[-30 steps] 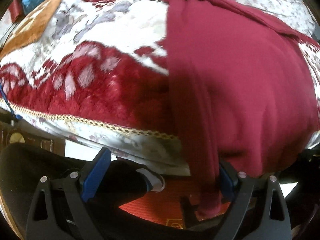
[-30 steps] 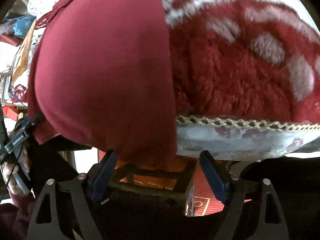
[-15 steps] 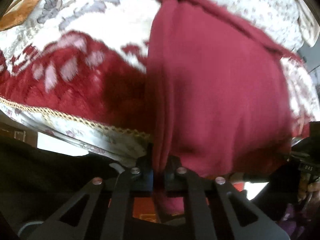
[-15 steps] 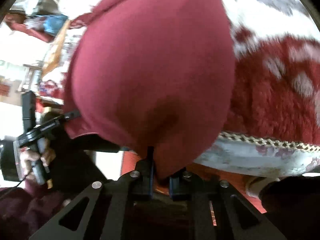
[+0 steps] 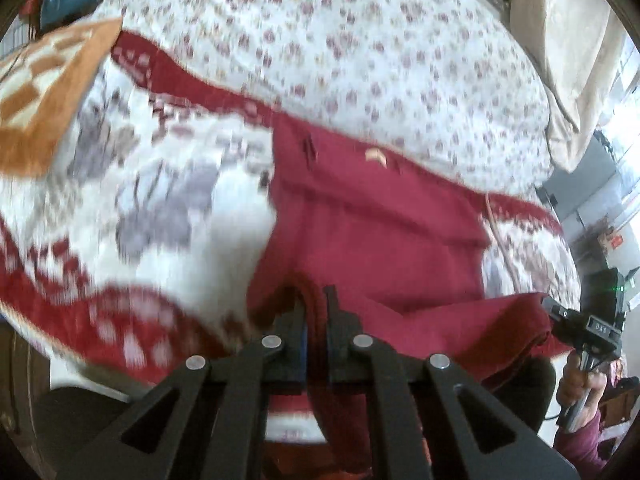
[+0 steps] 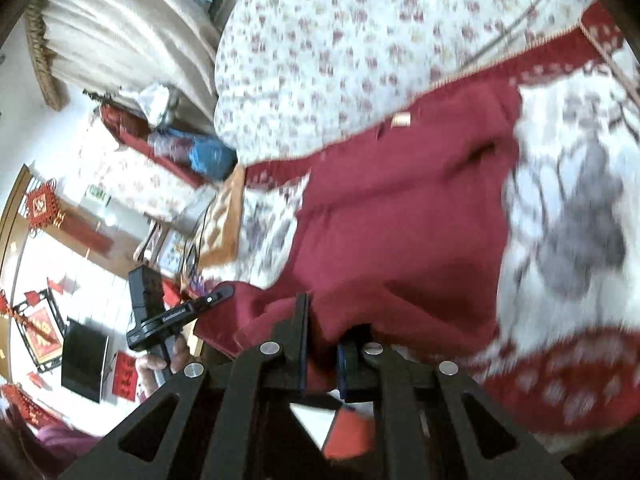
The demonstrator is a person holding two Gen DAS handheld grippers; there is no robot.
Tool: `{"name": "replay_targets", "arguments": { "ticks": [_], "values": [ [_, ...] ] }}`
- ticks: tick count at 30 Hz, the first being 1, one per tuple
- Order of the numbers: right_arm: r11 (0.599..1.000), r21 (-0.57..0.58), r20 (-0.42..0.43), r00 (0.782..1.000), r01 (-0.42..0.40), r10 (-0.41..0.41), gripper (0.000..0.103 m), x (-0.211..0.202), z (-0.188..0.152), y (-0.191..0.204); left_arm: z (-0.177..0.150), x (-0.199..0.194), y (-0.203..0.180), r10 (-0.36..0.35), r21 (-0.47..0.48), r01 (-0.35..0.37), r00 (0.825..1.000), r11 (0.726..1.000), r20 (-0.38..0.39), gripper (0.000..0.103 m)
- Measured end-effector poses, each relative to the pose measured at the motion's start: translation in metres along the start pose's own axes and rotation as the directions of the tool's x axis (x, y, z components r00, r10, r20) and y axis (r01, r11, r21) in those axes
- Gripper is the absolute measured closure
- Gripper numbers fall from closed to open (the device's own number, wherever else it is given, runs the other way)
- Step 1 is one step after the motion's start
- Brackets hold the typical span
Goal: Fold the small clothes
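Observation:
A dark red garment (image 5: 380, 220) lies across the bed, its near hem raised off the edge. My left gripper (image 5: 315, 300) is shut on the hem's left corner, with cloth bunched between the jaws. In the right wrist view the same garment (image 6: 400, 220) hangs from my right gripper (image 6: 324, 328), shut on the opposite corner; cloth covers one finger. Each view shows the other gripper: the right gripper (image 5: 560, 316) at the far right with a hand (image 5: 576, 380) below it, and the left gripper (image 6: 216, 296) at the left.
Under the garment lies a red and white plush blanket (image 5: 160, 200), and beyond it a floral sheet (image 5: 360, 40). An orange patterned cushion (image 5: 44, 96) sits at the far left. A curtain (image 5: 568, 40) hangs at the bed's far right. A dark screen (image 6: 84, 360) stands in the room beyond the bed.
Both grippers were open below the bed's edge, then shut on the garment's hanging hem. They have risen and tilted, lifting the hem above the bed.

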State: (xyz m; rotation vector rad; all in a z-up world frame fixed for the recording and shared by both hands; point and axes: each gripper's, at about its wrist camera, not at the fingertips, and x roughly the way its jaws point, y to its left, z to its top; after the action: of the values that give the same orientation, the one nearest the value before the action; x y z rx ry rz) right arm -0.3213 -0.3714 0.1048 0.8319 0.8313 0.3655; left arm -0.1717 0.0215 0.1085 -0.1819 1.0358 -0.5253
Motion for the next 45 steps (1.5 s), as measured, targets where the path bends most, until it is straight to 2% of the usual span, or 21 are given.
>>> {"name": "replay_targets", "arguments": {
  "ticks": [3, 8, 13, 18, 20, 21, 22, 23, 25, 27, 29, 30, 32, 34, 37, 38, 40, 41, 42, 43, 45],
  "values": [
    [1.0, 0.028, 0.061, 0.998, -0.002, 0.0, 0.091, 0.001, 0.033, -0.011, 0.035, 0.008, -0.002, -0.016, -0.019, 0.016, 0.999, 1.0, 0.033, 0.097],
    [0.998, 0.058, 0.101, 0.994, 0.025, -0.031, 0.091, 0.018, 0.079, -0.027, 0.089, 0.046, -0.01, 0.004, -0.046, -0.002, 0.998, 0.999, 0.063, 0.097],
    [0.989, 0.129, 0.105, 0.99, 0.077, -0.091, 0.091, 0.048, 0.125, -0.064, 0.13, 0.105, -0.001, 0.009, -0.118, -0.004, 0.999, 0.993, 0.041, 0.097],
    [0.966, 0.212, 0.068, 0.984, 0.145, -0.162, 0.091, 0.084, 0.152, -0.115, 0.149, 0.161, 0.011, 0.007, -0.152, -0.008, 1.0, 0.988, -0.008, 0.097],
    [0.956, 0.251, 0.061, 0.983, 0.151, -0.171, 0.089, 0.092, 0.159, -0.132, 0.152, 0.177, 0.015, -0.003, -0.157, 0.002, 1.0, 0.988, -0.007, 0.095],
    [0.956, 0.248, 0.06, 0.983, 0.156, -0.175, 0.085, 0.096, 0.163, -0.136, 0.154, 0.182, 0.016, -0.008, -0.159, 0.007, 1.0, 0.987, -0.006, 0.095],
    [0.961, 0.225, 0.062, 0.982, 0.162, -0.18, 0.075, 0.097, 0.166, -0.136, 0.156, 0.187, 0.017, -0.023, -0.164, 0.021, 1.0, 0.986, -0.009, 0.093],
    [0.966, 0.201, 0.065, 0.982, 0.164, -0.18, 0.068, 0.097, 0.169, -0.133, 0.158, 0.189, 0.019, -0.033, -0.164, 0.03, 0.999, 0.986, -0.016, 0.088],
    [0.975, 0.16, 0.078, 0.983, 0.154, -0.168, 0.041, 0.092, 0.174, -0.124, 0.16, 0.189, 0.02, -0.067, -0.166, 0.063, 0.998, 0.984, -0.018, 0.068],
    [0.975, 0.139, 0.136, 0.972, 0.174, -0.193, 0.033, 0.076, 0.176, -0.114, 0.162, 0.18, 0.019, -0.057, -0.167, 0.058, 0.998, 0.984, 0.012, 0.03],
    [0.973, 0.131, 0.191, 0.959, 0.188, -0.211, 0.03, 0.059, 0.176, -0.106, 0.162, 0.159, 0.017, 0.012, -0.157, 0.008, 0.992, 0.988, 0.125, 0.021],
    [0.977, 0.126, 0.213, 0.957, 0.171, -0.195, 0.03, 0.052, 0.174, -0.103, 0.163, 0.154, 0.018, 0.015, -0.155, 0.008, 0.99, 0.988, 0.144, 0.02],
    [0.984, 0.085, 0.213, 0.961, 0.159, -0.174, 0.03, 0.05, 0.168, -0.092, 0.163, 0.149, 0.022, -0.002, -0.174, 0.027, 0.99, 0.984, 0.143, 0.02],
    [0.978, 0.027, 0.162, 0.965, 0.207, -0.208, 0.037, 0.063, 0.164, -0.08, 0.16, 0.152, 0.025, -0.006, -0.199, 0.031, 0.992, 0.979, 0.126, 0.02],
    [0.969, -0.054, 0.084, 0.968, 0.242, -0.237, 0.041, 0.095, 0.16, -0.071, 0.155, 0.16, 0.02, 0.02, -0.177, -0.004, 0.996, 0.984, 0.088, 0.02],
    [0.959, -0.074, 0.069, 0.961, 0.273, -0.268, 0.041, 0.106, 0.16, -0.071, 0.153, 0.162, 0.018, 0.039, -0.162, -0.027, 0.996, 0.986, 0.076, 0.02],
    [0.904, -0.118, 0.03, 0.911, 0.412, -0.411, 0.041, 0.135, 0.168, -0.082, 0.148, 0.168, 0.015, 0.094, -0.124, -0.087, 0.994, 0.988, 0.051, 0.02],
    [0.864, -0.131, 0.027, 0.873, 0.487, -0.488, 0.042, 0.145, 0.172, -0.091, 0.146, 0.172, 0.014, 0.12, -0.109, -0.115, 0.992, 0.987, 0.04, 0.02],
    [0.814, -0.122, 0.033, 0.822, 0.568, -0.569, 0.048, 0.156, 0.178, -0.106, 0.145, 0.176, 0.014, 0.154, -0.093, -0.151, 0.988, 0.984, 0.024, 0.02],
    [0.818, -0.096, 0.034, 0.823, 0.568, -0.567, 0.053, 0.159, 0.181, -0.117, 0.143, 0.182, 0.015, 0.198, -0.071, -0.198, 0.98, 0.978, -0.001, 0.02],
    [0.831, -0.044, 0.054, 0.832, 0.554, -0.552, 0.053, 0.157, 0.186, -0.124, 0.14, 0.189, 0.018, 0.241, -0.052, -0.243, 0.97, 0.969, -0.039, 0.02]
  ]
}}
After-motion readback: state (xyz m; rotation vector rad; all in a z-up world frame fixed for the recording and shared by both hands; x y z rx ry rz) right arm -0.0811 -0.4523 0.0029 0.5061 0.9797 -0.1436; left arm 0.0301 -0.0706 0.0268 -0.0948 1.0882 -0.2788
